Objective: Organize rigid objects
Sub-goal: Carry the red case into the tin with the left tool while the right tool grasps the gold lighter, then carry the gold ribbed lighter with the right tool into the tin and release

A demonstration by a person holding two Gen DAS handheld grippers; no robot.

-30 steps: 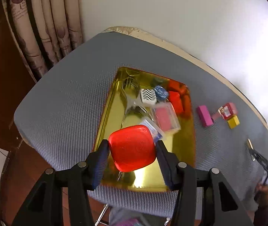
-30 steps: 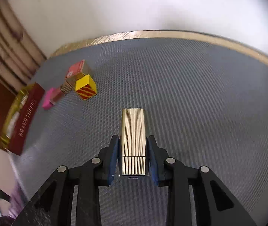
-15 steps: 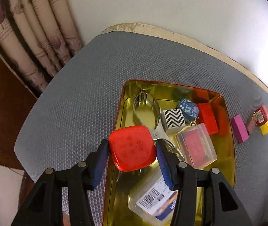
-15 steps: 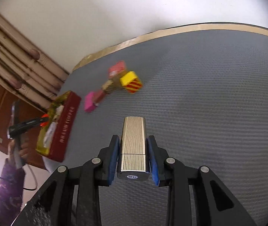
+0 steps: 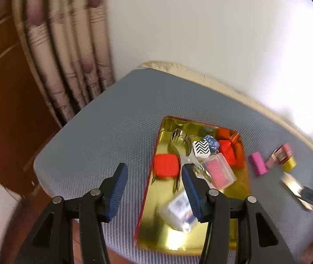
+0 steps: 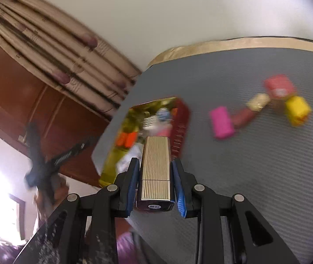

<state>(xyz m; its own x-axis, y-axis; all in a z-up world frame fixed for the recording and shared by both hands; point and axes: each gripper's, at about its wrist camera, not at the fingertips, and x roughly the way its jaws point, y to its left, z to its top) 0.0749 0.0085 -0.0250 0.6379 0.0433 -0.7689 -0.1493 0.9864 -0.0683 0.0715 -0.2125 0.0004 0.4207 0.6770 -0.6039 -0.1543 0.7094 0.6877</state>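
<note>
My right gripper [image 6: 155, 183] is clamped on the gold case [image 6: 155, 165], left gripper [image 5: 154, 189] jaws apart w/ nothing between; risk: case clips the tin [image 5: 200, 239] rim ahead, slips.

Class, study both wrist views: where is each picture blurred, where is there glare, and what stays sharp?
Left wrist view: curtain and table edge smeared, the gold tray gives bright glare, the left gripper stays sharp. Right wrist view: the pink block and yellow block are blurred, a white flare fills the lower left, the gold ribbed case in the right gripper is crisp.
</note>
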